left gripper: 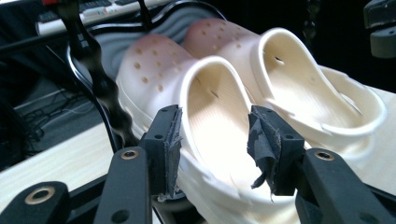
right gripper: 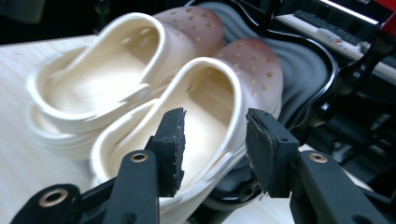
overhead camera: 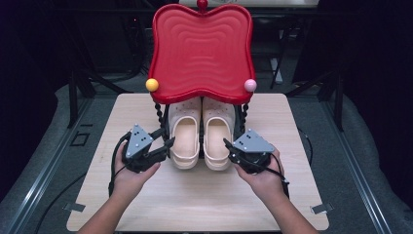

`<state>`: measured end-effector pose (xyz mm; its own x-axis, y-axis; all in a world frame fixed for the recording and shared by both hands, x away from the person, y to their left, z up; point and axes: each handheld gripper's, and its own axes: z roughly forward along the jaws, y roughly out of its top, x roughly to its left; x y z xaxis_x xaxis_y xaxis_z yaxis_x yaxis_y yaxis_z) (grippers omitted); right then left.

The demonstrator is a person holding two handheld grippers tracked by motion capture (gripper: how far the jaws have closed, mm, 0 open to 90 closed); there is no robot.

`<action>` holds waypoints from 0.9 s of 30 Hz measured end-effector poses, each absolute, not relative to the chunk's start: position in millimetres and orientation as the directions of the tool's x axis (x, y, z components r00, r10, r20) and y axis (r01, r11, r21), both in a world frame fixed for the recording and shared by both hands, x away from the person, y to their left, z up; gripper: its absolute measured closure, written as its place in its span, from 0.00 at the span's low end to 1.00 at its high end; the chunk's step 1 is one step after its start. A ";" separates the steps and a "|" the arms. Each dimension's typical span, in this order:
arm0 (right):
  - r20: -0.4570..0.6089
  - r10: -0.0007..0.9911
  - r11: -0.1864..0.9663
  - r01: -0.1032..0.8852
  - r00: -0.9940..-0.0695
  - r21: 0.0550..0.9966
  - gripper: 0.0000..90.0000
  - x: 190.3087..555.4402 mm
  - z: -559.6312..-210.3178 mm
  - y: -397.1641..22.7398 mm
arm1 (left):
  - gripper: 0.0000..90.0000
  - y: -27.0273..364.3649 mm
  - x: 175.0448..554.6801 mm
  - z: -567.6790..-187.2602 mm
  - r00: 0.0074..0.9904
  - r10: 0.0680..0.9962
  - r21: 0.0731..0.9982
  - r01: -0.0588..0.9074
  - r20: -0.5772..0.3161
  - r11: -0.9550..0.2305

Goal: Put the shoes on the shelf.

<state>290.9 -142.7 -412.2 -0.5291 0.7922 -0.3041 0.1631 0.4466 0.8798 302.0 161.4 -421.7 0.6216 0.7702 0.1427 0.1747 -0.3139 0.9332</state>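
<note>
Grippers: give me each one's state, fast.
Left gripper: open, jaws astride the left clog's heel rim, not gripping.
Right gripper: open, jaws astride the right clog's side wall, not gripping.

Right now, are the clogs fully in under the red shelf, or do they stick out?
Partly in. The two cream clogs have their toes under the red shelf, on the rack's black lower tray; their heels jut out over the wooden table.

My way in from above is blocked by the red tray [overhead camera: 202, 51] roofing the clogs' [overhead camera: 200, 134] toes. Black posts [overhead camera: 159, 113] hem both sides; only the near tabletop [overhead camera: 195, 195] lies open.
</note>
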 end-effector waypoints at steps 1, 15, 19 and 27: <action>-0.291 0.790 0.439 0.167 -0.539 0.883 0.63 287.9 -413.2 -144.2 | 0.59 162.5 299.2 -423.8 0.623 0.770 0.932 0.179 0.140 -0.314; -0.181 0.804 0.367 0.232 -0.567 0.901 0.70 262.9 -445.4 -157.1 | 0.64 173.0 276.1 -456.3 0.648 0.758 0.921 0.247 0.074 -0.301; -0.159 0.803 0.363 0.259 -0.574 0.895 0.78 258.6 -455.4 -158.9 | 0.70 172.2 270.0 -468.0 0.650 0.758 0.914 0.273 0.054 -0.299; -0.153 0.792 0.380 0.281 -0.591 0.881 0.91 249.8 -478.5 -154.7 | 0.84 168.5 262.7 -482.6 0.659 0.750 0.900 0.295 0.051 -0.320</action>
<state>249.8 -154.7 -478.5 -0.5907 0.7923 -0.1527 0.2811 0.3795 0.8814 262.7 168.5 -482.6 0.6593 0.7501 0.0512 0.2945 -0.3204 0.9003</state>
